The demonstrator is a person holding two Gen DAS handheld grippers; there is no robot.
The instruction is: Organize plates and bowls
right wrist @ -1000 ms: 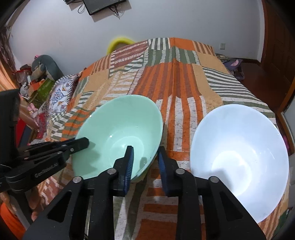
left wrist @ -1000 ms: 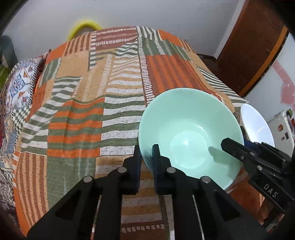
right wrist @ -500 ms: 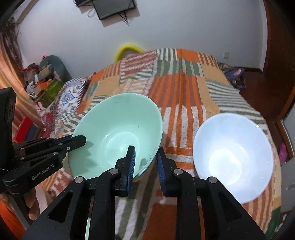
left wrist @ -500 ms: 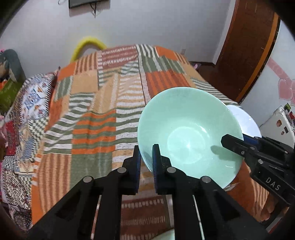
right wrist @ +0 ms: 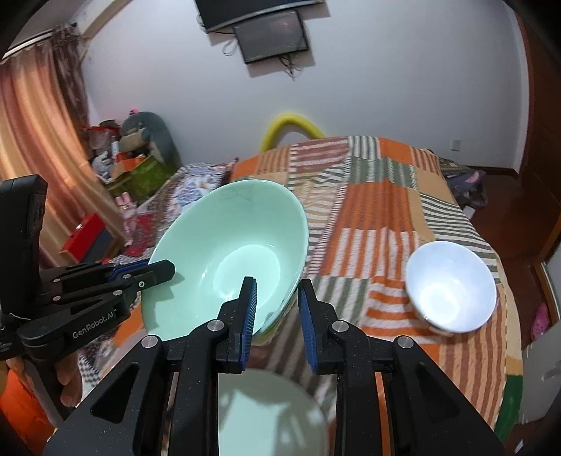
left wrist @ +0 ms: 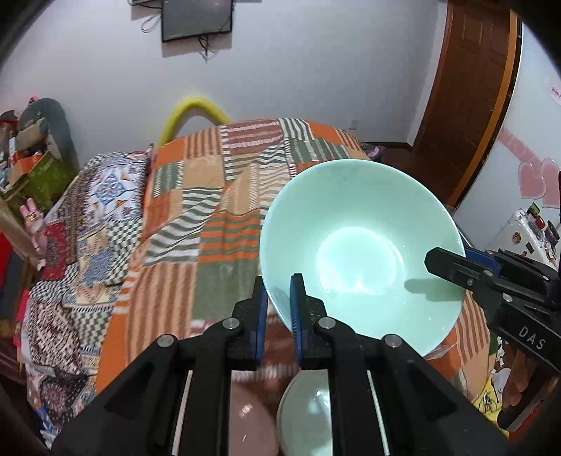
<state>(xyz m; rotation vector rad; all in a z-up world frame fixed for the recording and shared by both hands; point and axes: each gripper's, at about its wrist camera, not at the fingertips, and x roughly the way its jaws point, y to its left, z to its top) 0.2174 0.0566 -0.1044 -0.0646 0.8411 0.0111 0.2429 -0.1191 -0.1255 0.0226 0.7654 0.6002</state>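
A mint green bowl (left wrist: 361,259) hangs in the air above the bed, held by both grippers. My left gripper (left wrist: 278,280) is shut on its near rim, one finger inside and one outside. My right gripper (right wrist: 277,282) is shut on the opposite rim of the same bowl (right wrist: 228,259). Each gripper also shows in the other's view: the right gripper (left wrist: 438,261) and the left gripper (right wrist: 164,270). A white bowl (right wrist: 452,291) sits upright on the bedspread to the right. Below the fingers a pale green dish (right wrist: 266,414) shows blurred, with a pinkish dish (left wrist: 245,421) beside it.
A patchwork bedspread (left wrist: 217,224) in orange, green and white covers the bed. Boxes and toys (right wrist: 133,165) crowd the left wall by a curtain. A yellow arch (left wrist: 196,108) stands behind the bed, a screen (left wrist: 196,17) hangs on the wall, and a wooden door (left wrist: 470,91) is right.
Both grippers have risen with the green bowl, so the bed looks farther off. The white bowl stayed on the bedspread. The pale green and pinkish dishes have come into view below.
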